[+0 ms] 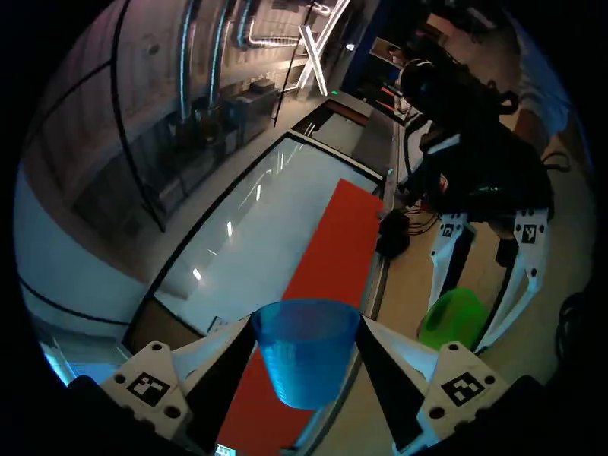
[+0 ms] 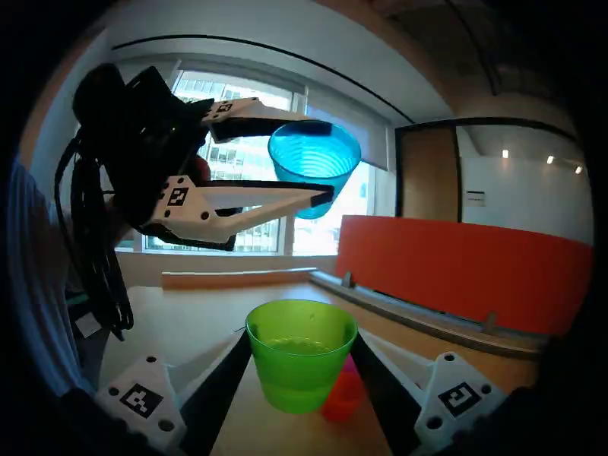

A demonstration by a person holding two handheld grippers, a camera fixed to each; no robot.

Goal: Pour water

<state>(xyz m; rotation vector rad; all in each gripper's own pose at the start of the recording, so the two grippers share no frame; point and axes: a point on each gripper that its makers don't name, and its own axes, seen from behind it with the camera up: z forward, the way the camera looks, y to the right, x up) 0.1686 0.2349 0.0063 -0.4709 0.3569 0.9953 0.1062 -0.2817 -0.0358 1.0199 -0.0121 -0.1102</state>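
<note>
While the left gripper [image 1: 305,334] is closed on a blue cup [image 1: 305,368], both fingers pressing against its ribbed sides, the right gripper [image 2: 302,342] clamps a green cup [image 2: 302,376] in the same way, upright over a wooden table [image 2: 190,319]. I cannot tell whether the green cup's base touches the wood. In the right gripper view, the blue cup hangs higher than the green one and to its left. It is tipped onto its side with its mouth turned toward the camera, against a bright window [image 2: 243,159]. Whether either cup holds water I cannot tell. A small orange and pink object [image 2: 343,399] sits just beside the green cup, low on its right. An orange partition [image 2: 471,258] stands along the table's far edge.
</note>
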